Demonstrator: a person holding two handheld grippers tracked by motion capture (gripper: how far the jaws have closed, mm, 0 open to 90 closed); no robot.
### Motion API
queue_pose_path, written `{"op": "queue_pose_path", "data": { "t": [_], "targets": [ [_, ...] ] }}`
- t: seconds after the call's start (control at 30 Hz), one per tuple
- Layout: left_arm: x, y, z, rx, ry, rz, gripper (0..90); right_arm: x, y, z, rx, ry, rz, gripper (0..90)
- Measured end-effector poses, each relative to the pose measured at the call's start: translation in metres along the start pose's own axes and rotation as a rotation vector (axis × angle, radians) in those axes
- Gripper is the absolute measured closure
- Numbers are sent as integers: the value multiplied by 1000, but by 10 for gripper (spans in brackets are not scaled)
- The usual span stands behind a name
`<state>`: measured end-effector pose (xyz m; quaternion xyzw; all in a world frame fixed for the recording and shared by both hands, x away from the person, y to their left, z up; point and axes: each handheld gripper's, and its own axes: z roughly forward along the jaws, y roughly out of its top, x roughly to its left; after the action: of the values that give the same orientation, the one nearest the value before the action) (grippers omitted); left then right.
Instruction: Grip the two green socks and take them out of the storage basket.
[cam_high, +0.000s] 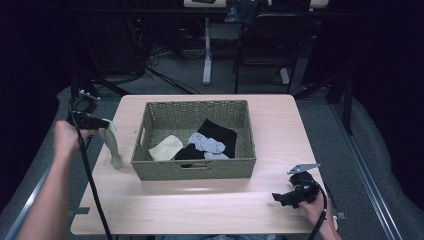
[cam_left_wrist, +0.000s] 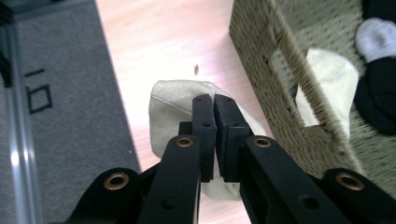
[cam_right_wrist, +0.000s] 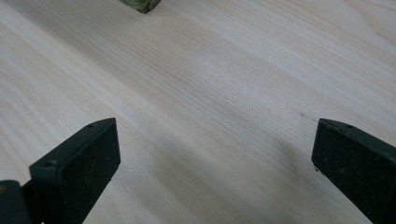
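Nearest the camera in the high view, the right gripper (cam_high: 278, 197) just sits at the front right of the table (cam_high: 200, 210), jaws spread wide with nothing between them (its own view is bare wood grain and a corner of the basket up top). Further in and off to the left, the left gripper (cam_high: 102, 123) has its jaws pinched tight on a beige sock (cam_high: 111, 142), which dangles from them beside the left outer wall of the woven basket (cam_high: 192, 170), toe hanging close to the tabletop. So the sock is outside the basket, near the table's left edge.

Inside the basket there's a cream sock (cam_high: 166, 148), a grey sock (cam_high: 207, 143) and a black garment (cam_high: 218, 136) piled toward the middle.

What could go sideways: the grip looks like it's only on a thin fold at the cuff, so I'd guess a quick swing could let the sock slip out and drop over the table edge onto the carpet. It could also snag on the wicker wall if it's swung toward the basket.

Hard to tell: whether the toe is actually touching the table, how much fabric is really clamped, and what the black thing is exactly
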<state>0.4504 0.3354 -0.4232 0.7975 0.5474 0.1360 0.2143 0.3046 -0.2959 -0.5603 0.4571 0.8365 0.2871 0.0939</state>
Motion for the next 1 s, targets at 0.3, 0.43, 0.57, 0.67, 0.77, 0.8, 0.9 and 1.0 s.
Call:
{"op": "queue_pose_path", "data": {
  "t": [0.3,0.43,0.57,0.67,0.77,0.8,0.9,1.0],
  "targets": [
    [-3,-20,57,101,-45,-28,874,0,0,0,3,-2,0,5],
    [-3,-27,72,127,-63,-43,864,1,0,1,10,2,1,6],
    [-1,-34,83,143,-75,-68,841,1,0,0,2,2,3,6],
    [2,-37,88,172,-88,-83,731,0,0,1,13,7,0,7],
    [3,-37,83,159,-85,-95,569,1,0,0,9,1,0,7],
    [3,-37,83,159,-85,-95,517,1,0,0,9,1,0,7],
    [2,-27,61,104,-85,-97,367,0,0,1,9,4,1,7],
    [-1,-20,47,70,-88,-87,258,0,0,1,10,3,0,7]
  ]
}}
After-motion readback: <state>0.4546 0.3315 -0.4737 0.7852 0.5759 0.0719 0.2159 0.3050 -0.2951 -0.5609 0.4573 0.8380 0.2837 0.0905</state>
